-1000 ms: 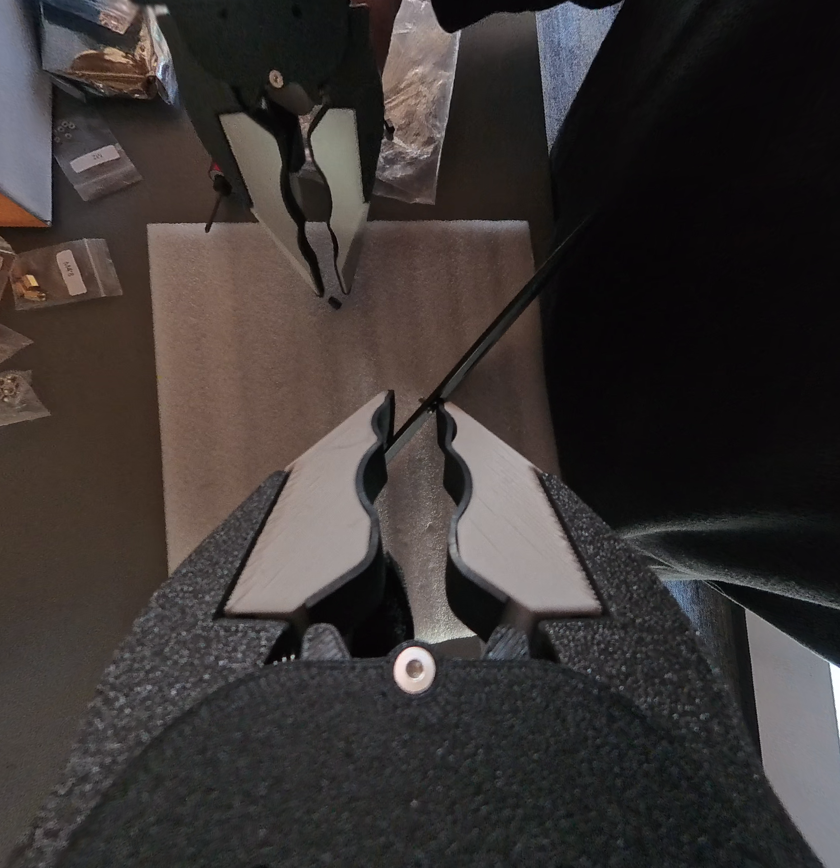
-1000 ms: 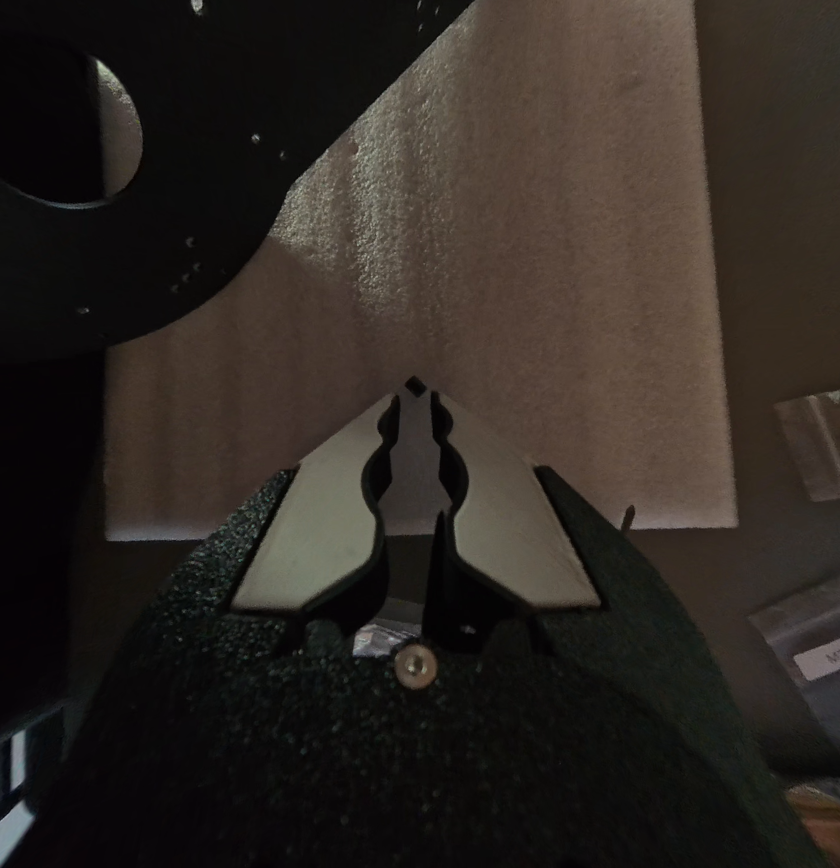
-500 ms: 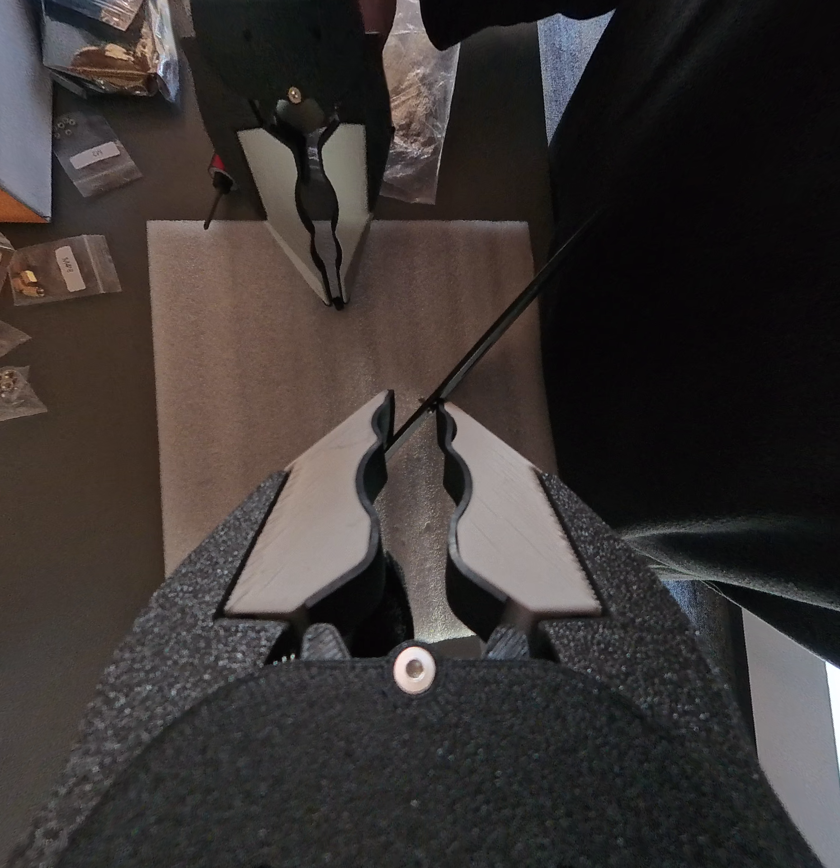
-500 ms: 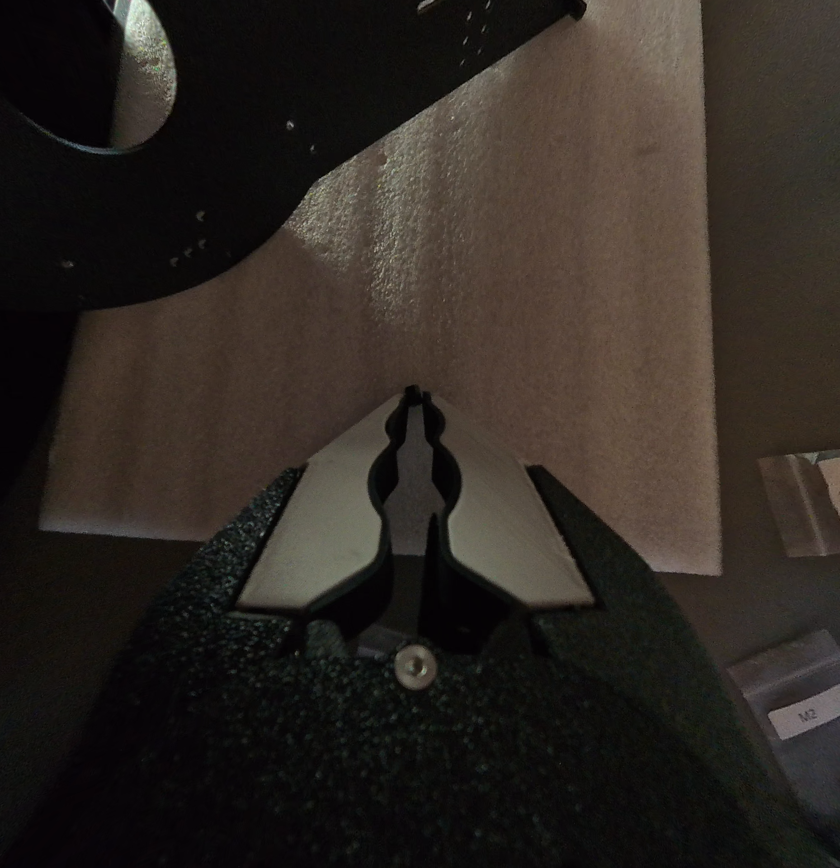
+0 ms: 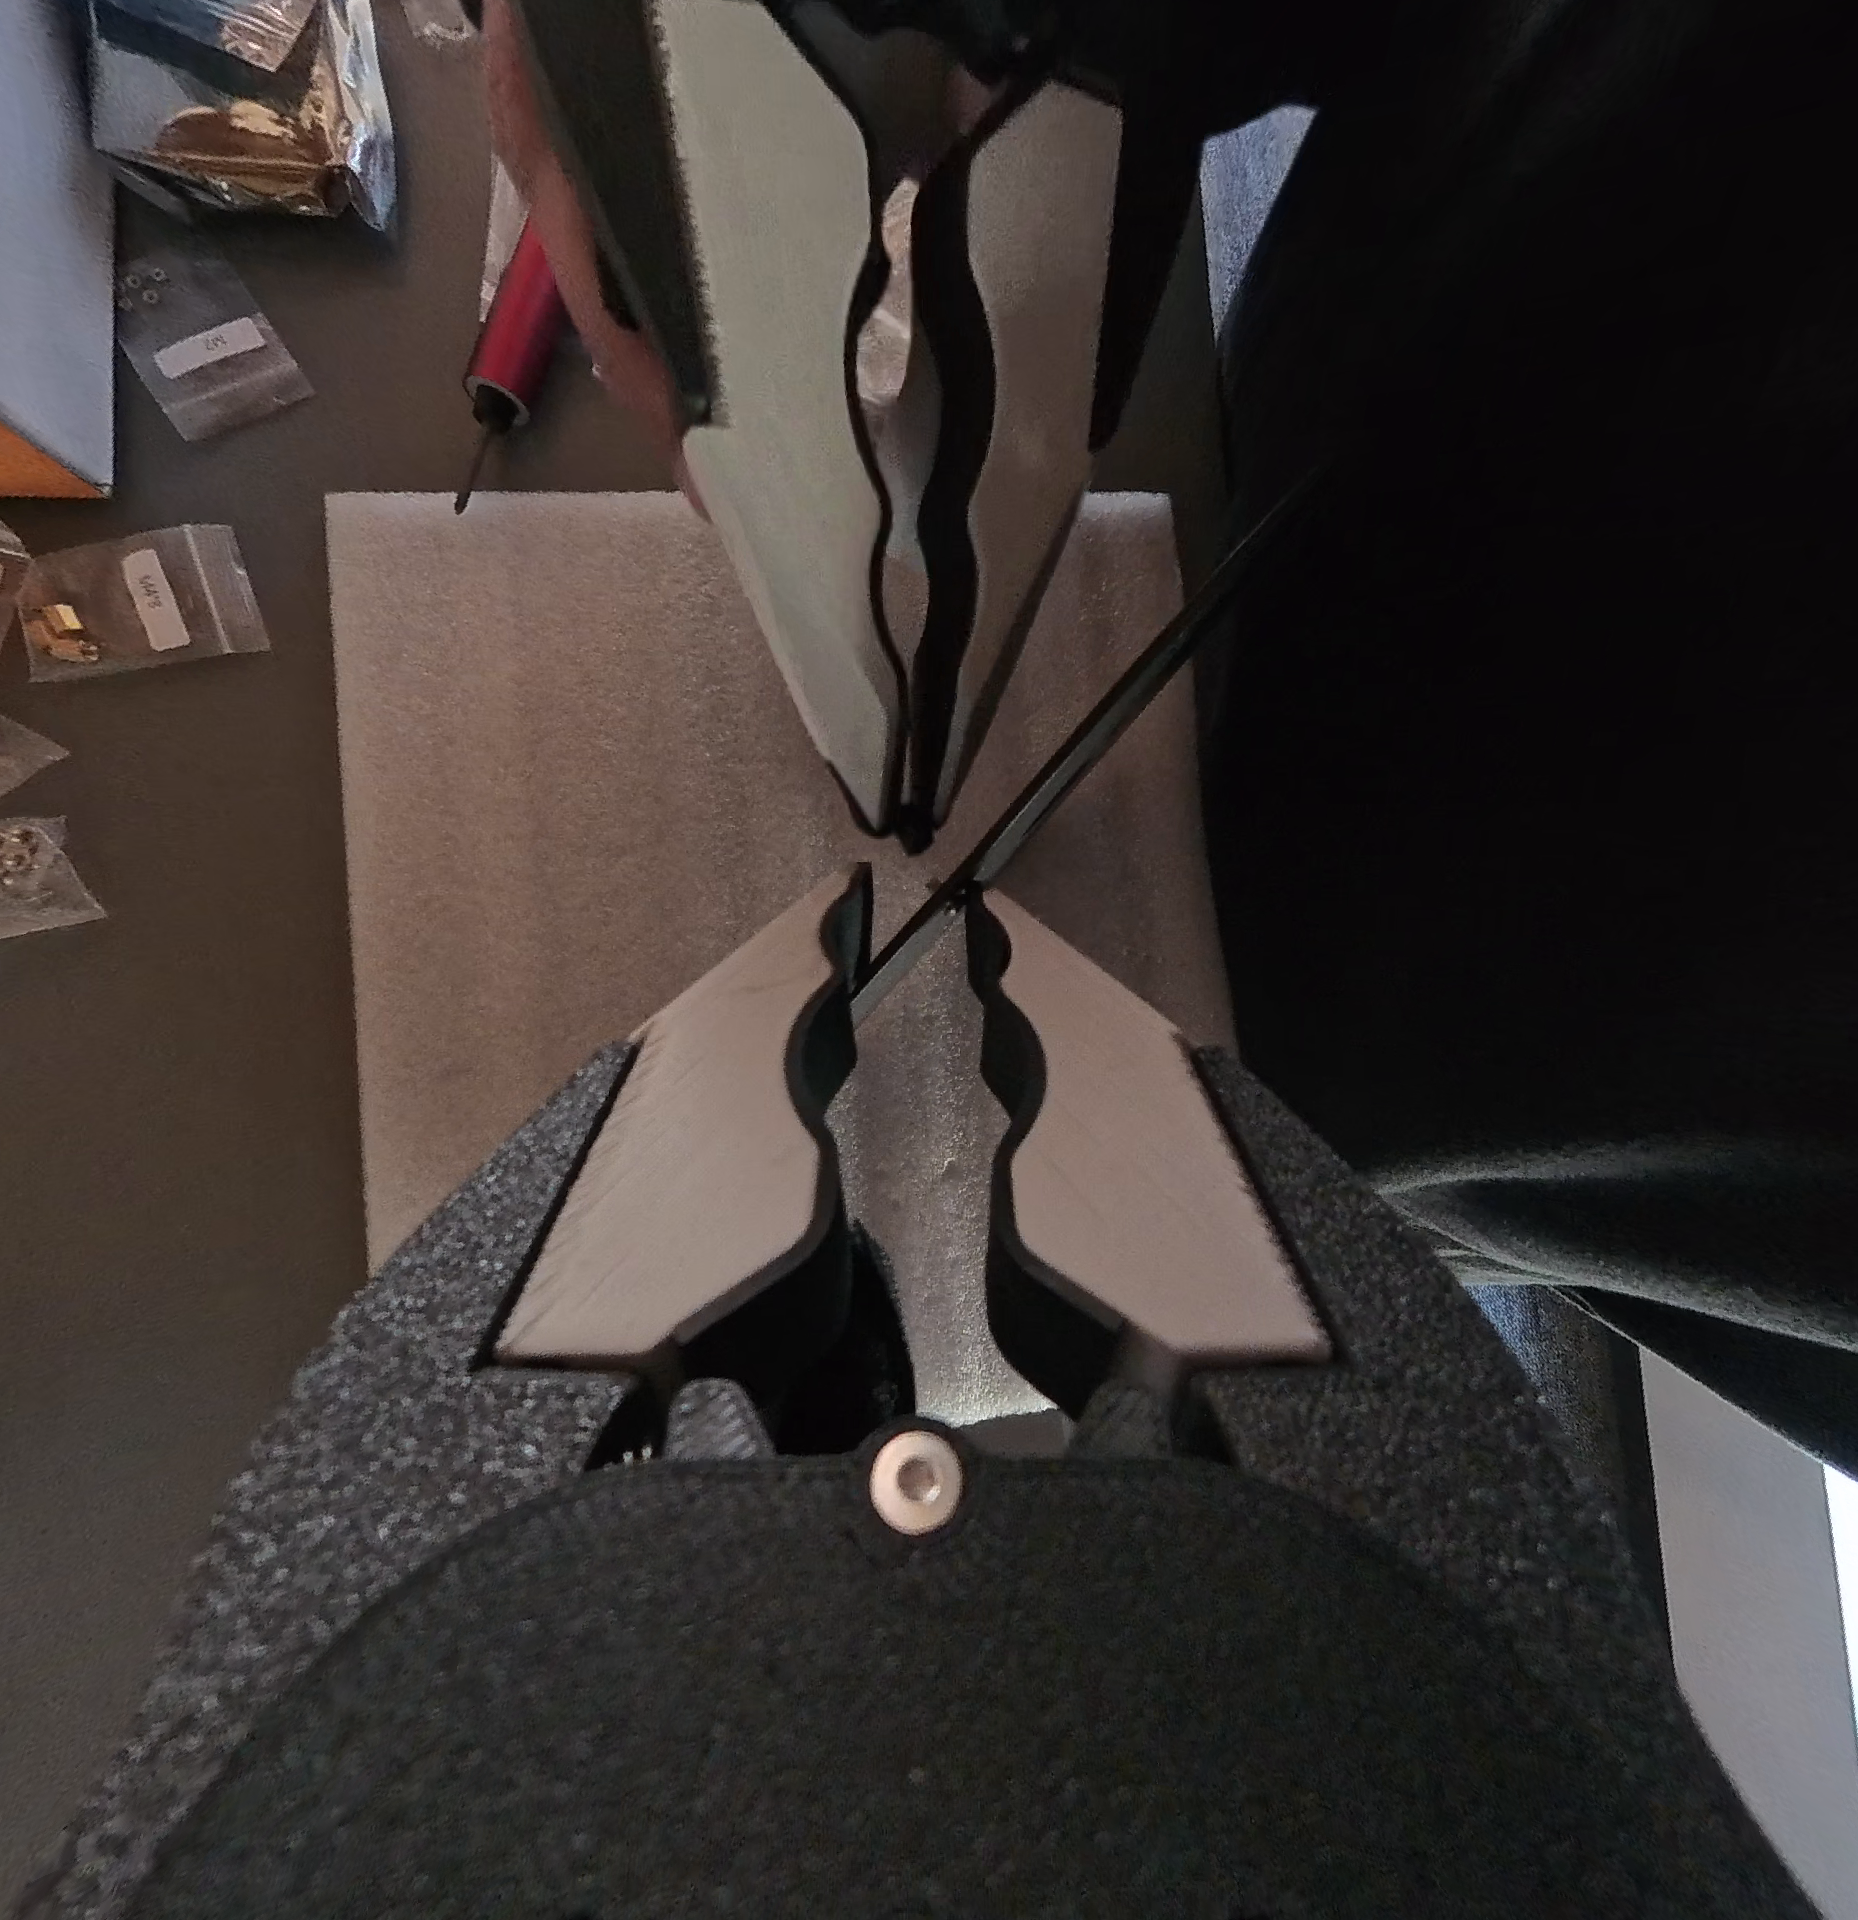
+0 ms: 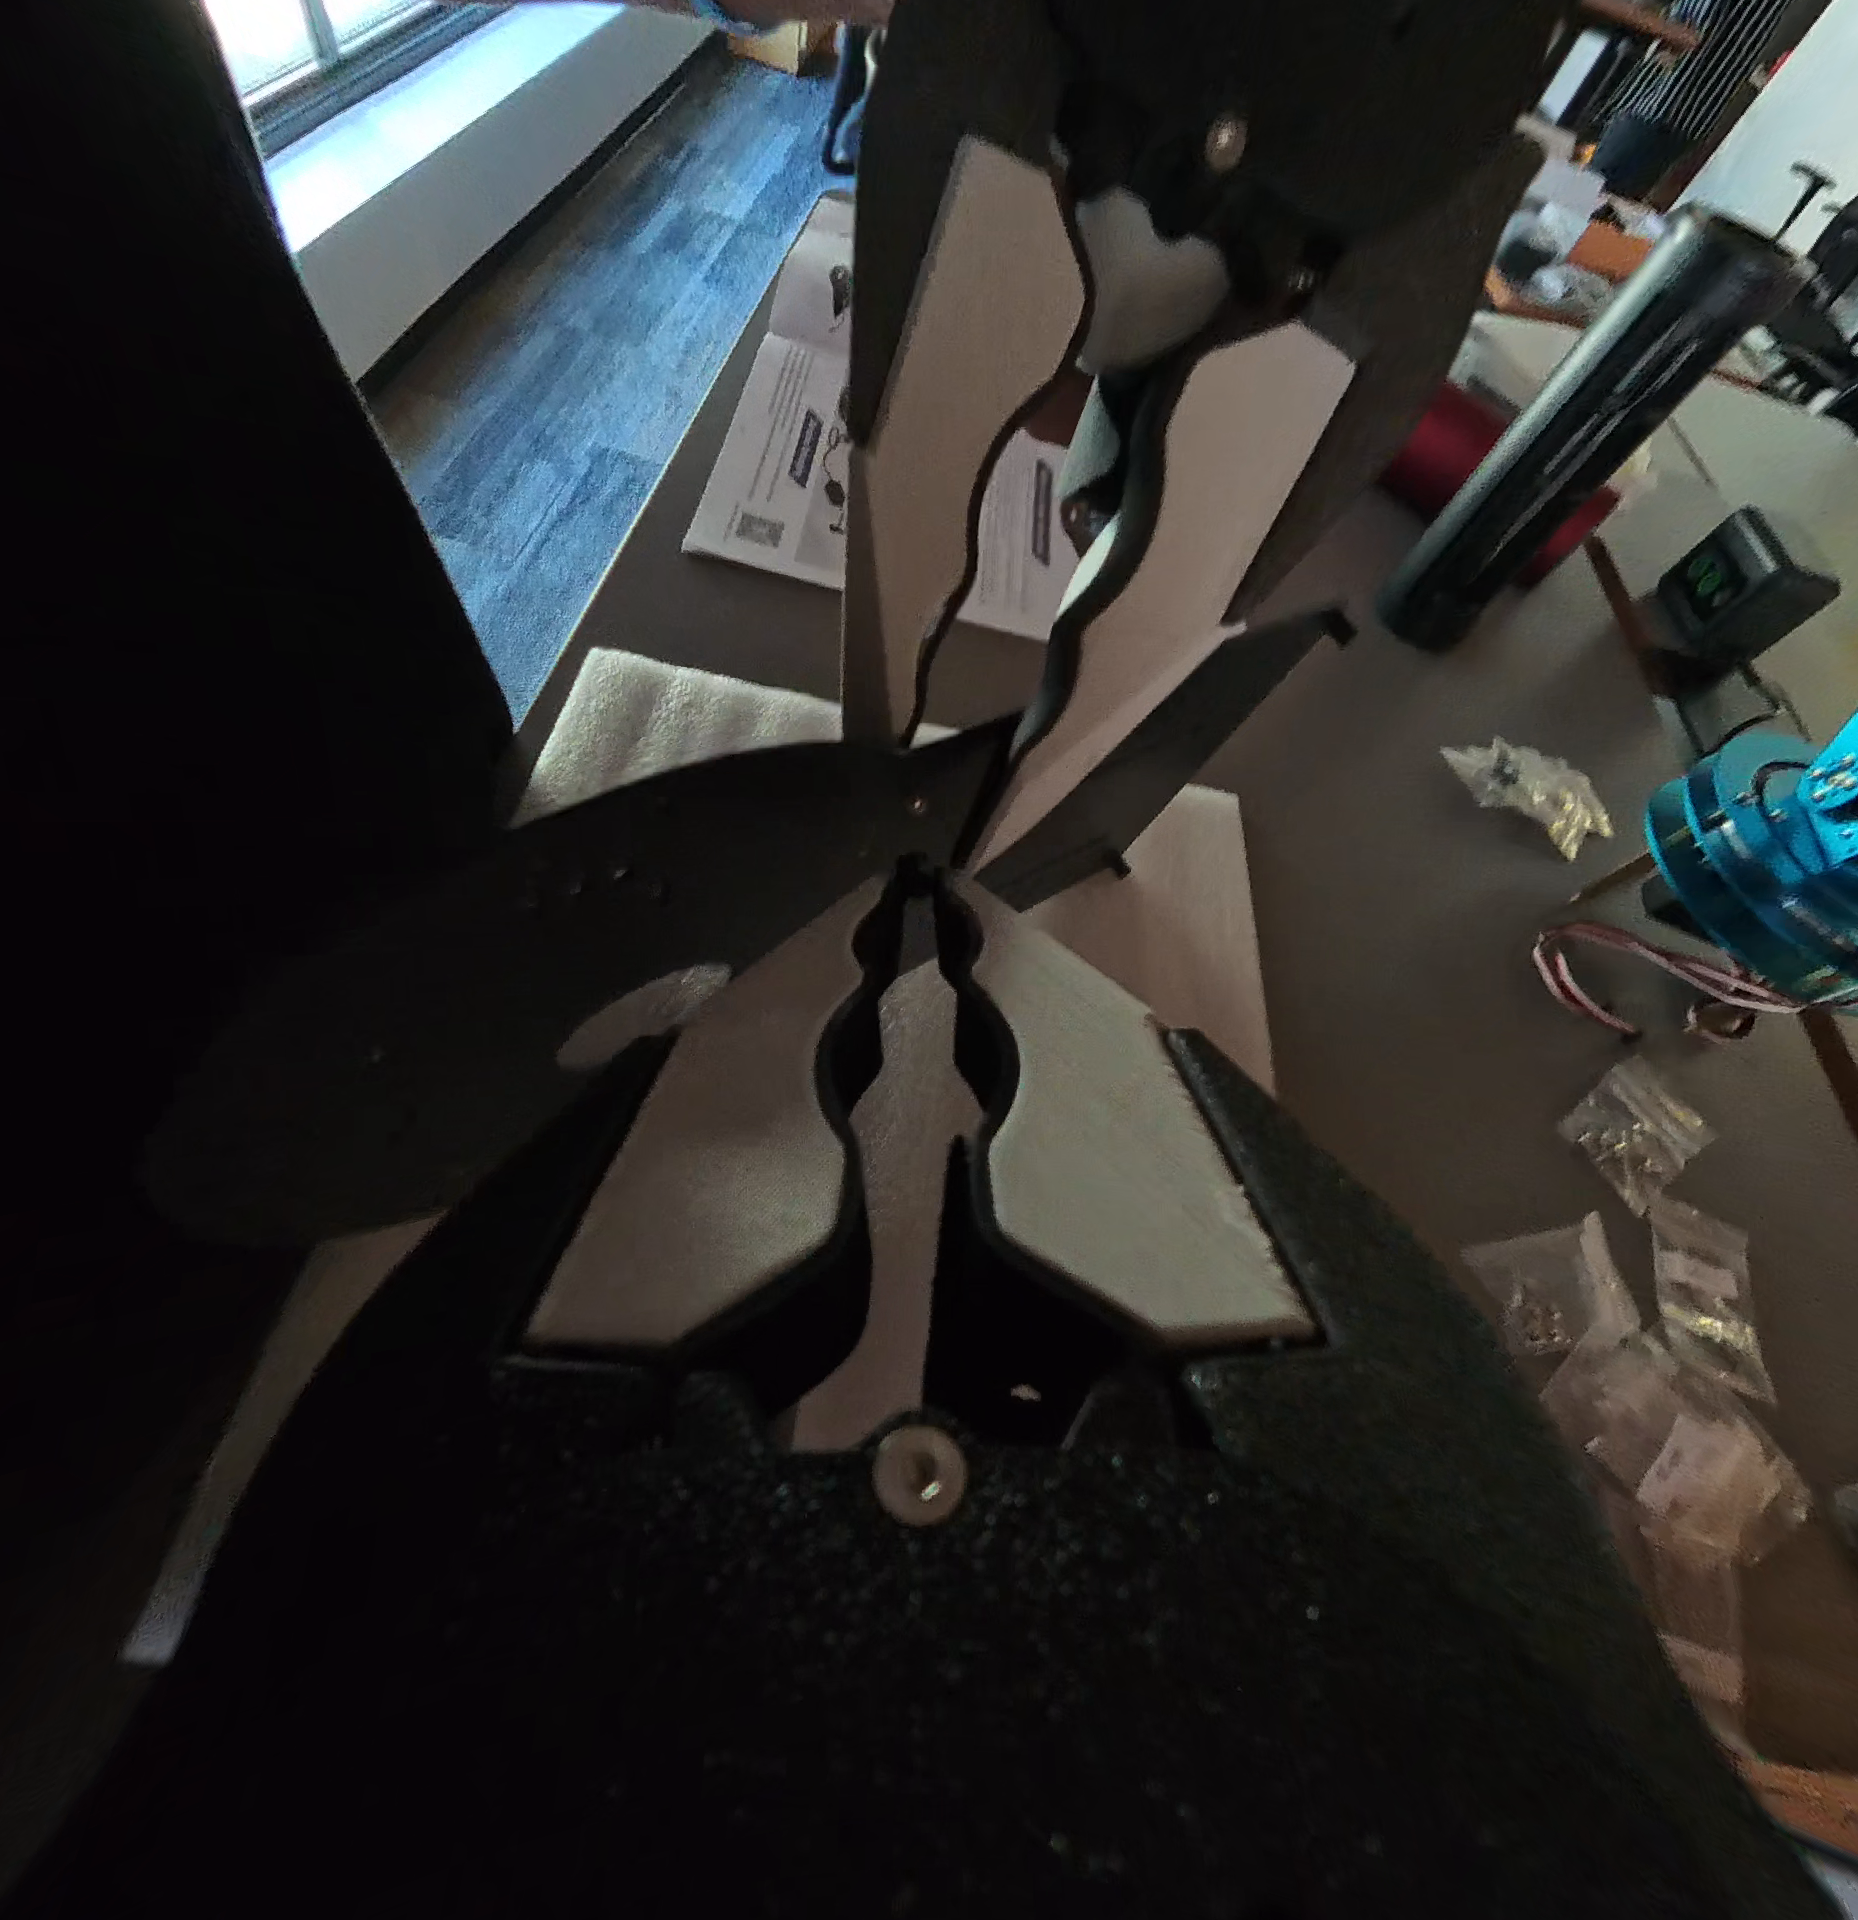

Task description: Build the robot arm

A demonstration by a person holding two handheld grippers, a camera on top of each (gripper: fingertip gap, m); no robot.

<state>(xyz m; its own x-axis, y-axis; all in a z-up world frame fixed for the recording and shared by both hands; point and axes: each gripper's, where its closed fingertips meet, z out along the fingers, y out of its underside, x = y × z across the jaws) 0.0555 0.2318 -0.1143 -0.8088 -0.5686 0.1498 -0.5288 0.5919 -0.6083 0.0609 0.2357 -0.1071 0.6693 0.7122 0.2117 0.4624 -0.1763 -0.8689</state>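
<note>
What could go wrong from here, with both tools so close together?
The small black part is pinched only at the very tips of the right tool; it could slip out and drop onto the foam sheet.
The left tool grips the thin black plate near one edge, so a nudge from the right tool might tilt it or knock it loose.

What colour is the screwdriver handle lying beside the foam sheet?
Red, metallic; the screwdriver handle shows best in the left wrist view, just beyond the foam sheet.
</note>
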